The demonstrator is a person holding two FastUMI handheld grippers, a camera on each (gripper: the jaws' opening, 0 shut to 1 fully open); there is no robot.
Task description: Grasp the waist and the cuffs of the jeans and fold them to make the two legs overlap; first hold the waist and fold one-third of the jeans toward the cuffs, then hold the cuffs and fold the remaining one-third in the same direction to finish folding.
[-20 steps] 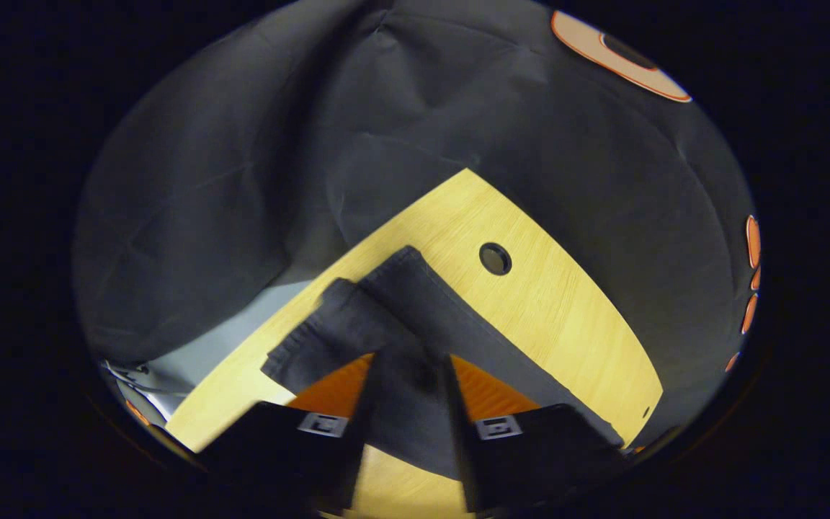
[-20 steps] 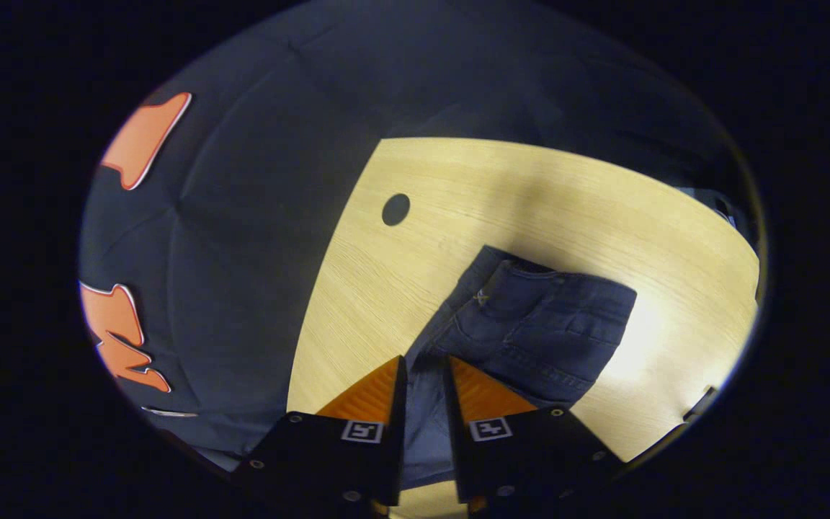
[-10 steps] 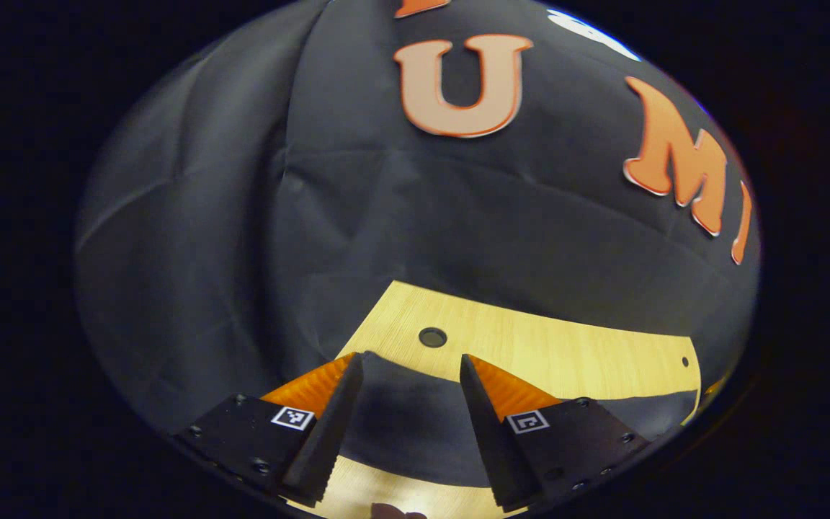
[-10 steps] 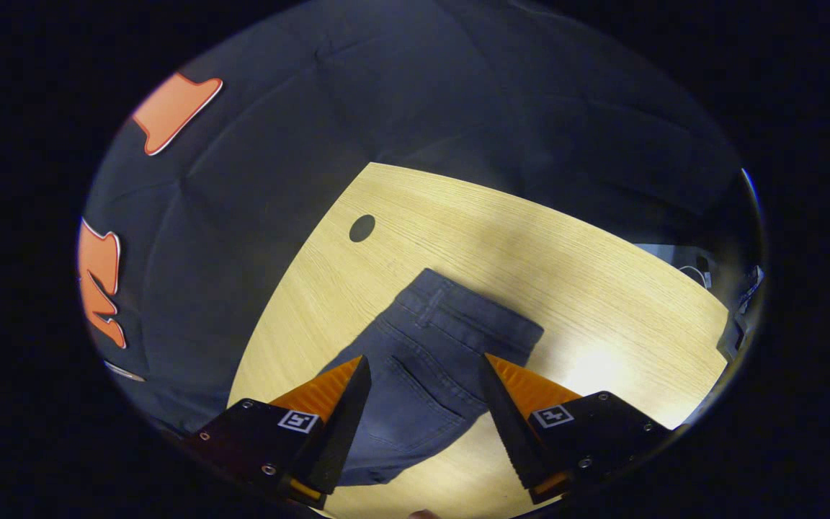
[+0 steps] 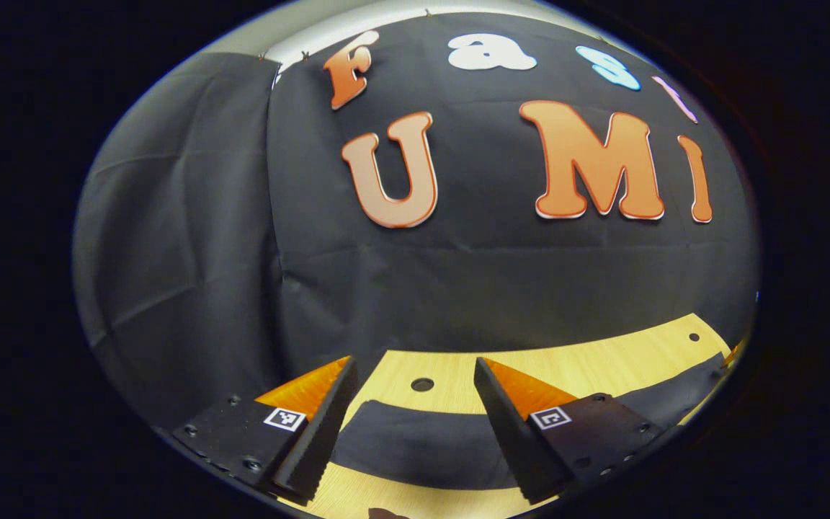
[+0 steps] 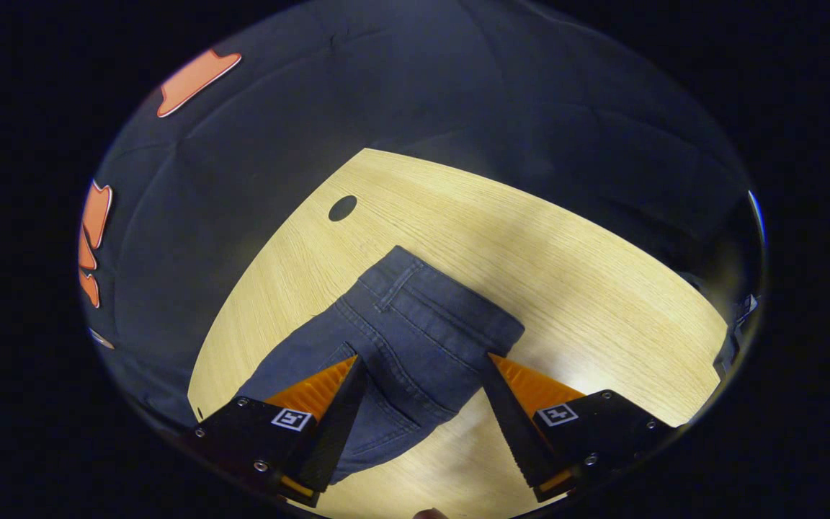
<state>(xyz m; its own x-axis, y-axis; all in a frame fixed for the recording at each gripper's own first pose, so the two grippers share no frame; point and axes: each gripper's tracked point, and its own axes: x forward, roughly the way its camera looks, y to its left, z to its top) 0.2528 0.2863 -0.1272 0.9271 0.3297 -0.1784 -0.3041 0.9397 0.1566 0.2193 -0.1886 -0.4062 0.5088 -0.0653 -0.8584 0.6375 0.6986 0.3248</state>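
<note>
While both hand-held grippers gape empty, jeans (image 6: 415, 339) lie apparently folded; no legible label.

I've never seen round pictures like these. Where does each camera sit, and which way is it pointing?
Left gripper view: rides on the left claw, open, facing the cloth wall across the table.
Right gripper view: rides on the right claw, open, tilted down at the jeans.
Shared: the jeans, the wooden table and the round hole in it.

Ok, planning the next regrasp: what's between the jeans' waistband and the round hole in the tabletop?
Bare wood of the table, seen in the right gripper view: nothing lies between the jeans and the hole.
</note>
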